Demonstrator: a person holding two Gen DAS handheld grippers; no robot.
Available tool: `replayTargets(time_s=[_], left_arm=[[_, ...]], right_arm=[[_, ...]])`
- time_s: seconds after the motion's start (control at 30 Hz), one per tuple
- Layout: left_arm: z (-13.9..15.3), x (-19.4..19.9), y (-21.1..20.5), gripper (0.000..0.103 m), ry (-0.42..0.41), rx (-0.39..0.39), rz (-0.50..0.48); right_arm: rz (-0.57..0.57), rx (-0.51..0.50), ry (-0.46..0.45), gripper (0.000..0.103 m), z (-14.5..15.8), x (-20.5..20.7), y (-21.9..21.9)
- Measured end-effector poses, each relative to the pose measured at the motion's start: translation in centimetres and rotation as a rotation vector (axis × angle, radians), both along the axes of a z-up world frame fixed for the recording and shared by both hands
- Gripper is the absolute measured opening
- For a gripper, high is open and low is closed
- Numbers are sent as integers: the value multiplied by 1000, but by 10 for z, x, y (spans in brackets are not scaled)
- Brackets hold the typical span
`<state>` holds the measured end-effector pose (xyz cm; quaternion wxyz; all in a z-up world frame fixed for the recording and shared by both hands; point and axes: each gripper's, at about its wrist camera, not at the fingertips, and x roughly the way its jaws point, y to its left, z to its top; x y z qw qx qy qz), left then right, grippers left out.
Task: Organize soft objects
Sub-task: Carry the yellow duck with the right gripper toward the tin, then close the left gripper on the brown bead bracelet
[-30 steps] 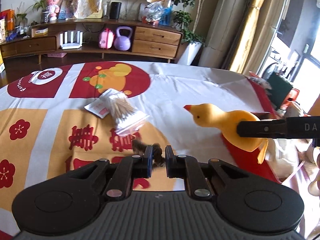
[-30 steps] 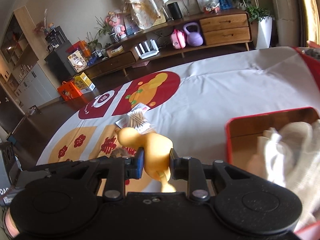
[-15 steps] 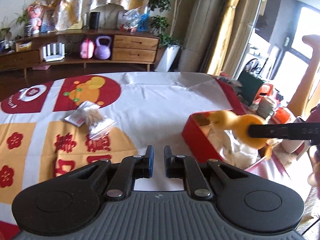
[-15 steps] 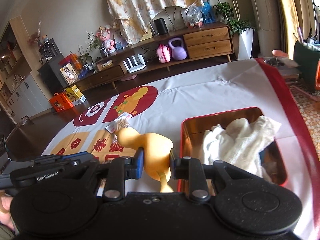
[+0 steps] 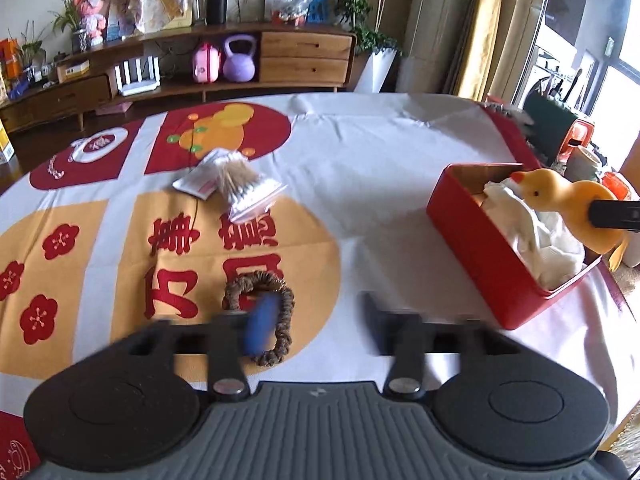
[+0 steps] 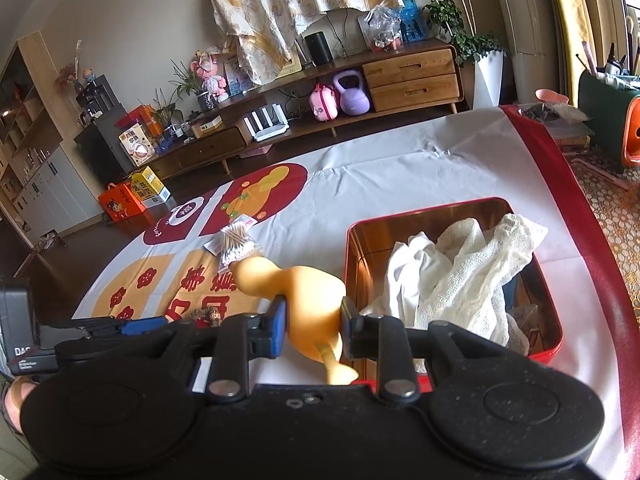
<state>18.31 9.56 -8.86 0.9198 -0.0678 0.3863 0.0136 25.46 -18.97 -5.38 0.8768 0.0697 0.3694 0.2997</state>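
Two grippers, one duck

Right gripper (image 6: 312,330) jaws clamp the yellow duck (image 6: 308,296) beside the red tin (image 6: 536,354) (cloth inside); left gripper (image 5: 316,320) jaws are opening, scrunchie (image 5: 260,316) loose on the table (image 5: 360,160).

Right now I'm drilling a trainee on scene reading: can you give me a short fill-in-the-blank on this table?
1. The right gripper is shut on the yellow rubber ____.
2. The white cloth lies inside the ____ tin.
3. The brown scrunchie lies on the tablecloth by the ____ gripper, whose jaws are opening.

Missing words: duck; red; left
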Motion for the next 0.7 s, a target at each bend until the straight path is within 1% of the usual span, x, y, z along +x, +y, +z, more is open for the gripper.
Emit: replayTargets(time_s=[0.1,0.2,0.3,0.43,0.6,0.67,0.7], left_arm=[[-8,2,4,73,1,-3,10],[-16,8,7,73,8,22,22],[-28,15,10,73,24,70,49],[-44,26,13,73,59,86,58],[-55,31,12,73,61,113,66],[-58,32,12,66,64,119,78],[-59,33,12,60,64,120,79]], right_arm=[[5,-7,7,26,-4,3,2],[4,-17,12,26,-7,4,3],[2,-21,19,26,-11,6,3],[-2,-27,30,26,-16,9,5],[-3,-33,39,26,-20,12,7],[-2,-35,41,26,-21,13,8],[-3,-35,42,26,-21,13,8]])
